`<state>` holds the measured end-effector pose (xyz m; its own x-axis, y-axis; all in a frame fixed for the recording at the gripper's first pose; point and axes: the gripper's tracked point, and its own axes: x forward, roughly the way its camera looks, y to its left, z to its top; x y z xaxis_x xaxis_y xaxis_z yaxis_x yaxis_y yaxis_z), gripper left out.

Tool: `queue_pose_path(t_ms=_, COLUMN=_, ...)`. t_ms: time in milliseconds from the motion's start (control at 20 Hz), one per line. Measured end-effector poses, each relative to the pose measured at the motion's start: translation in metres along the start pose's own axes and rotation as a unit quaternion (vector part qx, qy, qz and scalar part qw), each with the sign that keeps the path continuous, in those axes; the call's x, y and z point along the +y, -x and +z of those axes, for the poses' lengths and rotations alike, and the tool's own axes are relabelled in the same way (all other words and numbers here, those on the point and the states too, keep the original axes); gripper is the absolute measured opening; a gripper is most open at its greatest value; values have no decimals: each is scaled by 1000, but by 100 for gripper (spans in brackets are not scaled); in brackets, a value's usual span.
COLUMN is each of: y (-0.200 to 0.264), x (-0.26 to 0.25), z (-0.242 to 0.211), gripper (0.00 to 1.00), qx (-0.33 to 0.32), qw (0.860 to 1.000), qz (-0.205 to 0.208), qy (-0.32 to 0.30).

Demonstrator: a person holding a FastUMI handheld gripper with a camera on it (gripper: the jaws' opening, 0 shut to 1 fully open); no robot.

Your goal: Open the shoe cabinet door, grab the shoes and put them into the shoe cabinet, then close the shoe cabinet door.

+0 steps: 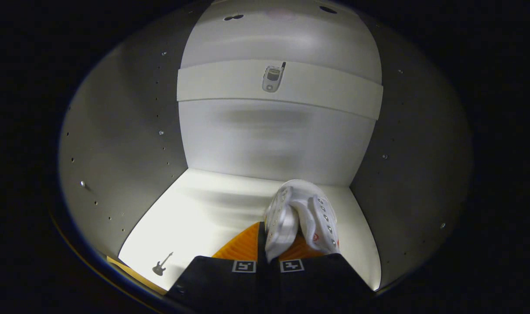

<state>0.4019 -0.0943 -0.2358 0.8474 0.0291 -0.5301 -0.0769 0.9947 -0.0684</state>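
One white shoe [300,213] carried inside the open shoe cabinet [116,144], not yet set down.

Largest first: the cabinet's pale walls surround the gripper [268,244], its back panel lies well beyond the fingers, and a shelf [280,87] crosses above. The cabinet floor [199,218] spreads just ahead of and below the fingers. The gripper's fingers are nearly closed, pinching the shoe by its collar so that it sticks out just ahead of them, tilted toward the right wall. The grip looks thin; the shoe could slip or topple on release. A small guitar sticker [162,264] sits on the floor to the left.
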Motion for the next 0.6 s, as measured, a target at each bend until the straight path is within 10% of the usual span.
queue_pose_path(t_ms=400, y=22, x=-1, z=3, gripper=34, qx=-24, qw=999, qz=-10, qy=-20)
queue_pose_path(t_ms=600, y=45, x=-3, z=4, gripper=74, qx=-36, qw=999, qz=-25, qy=-22)
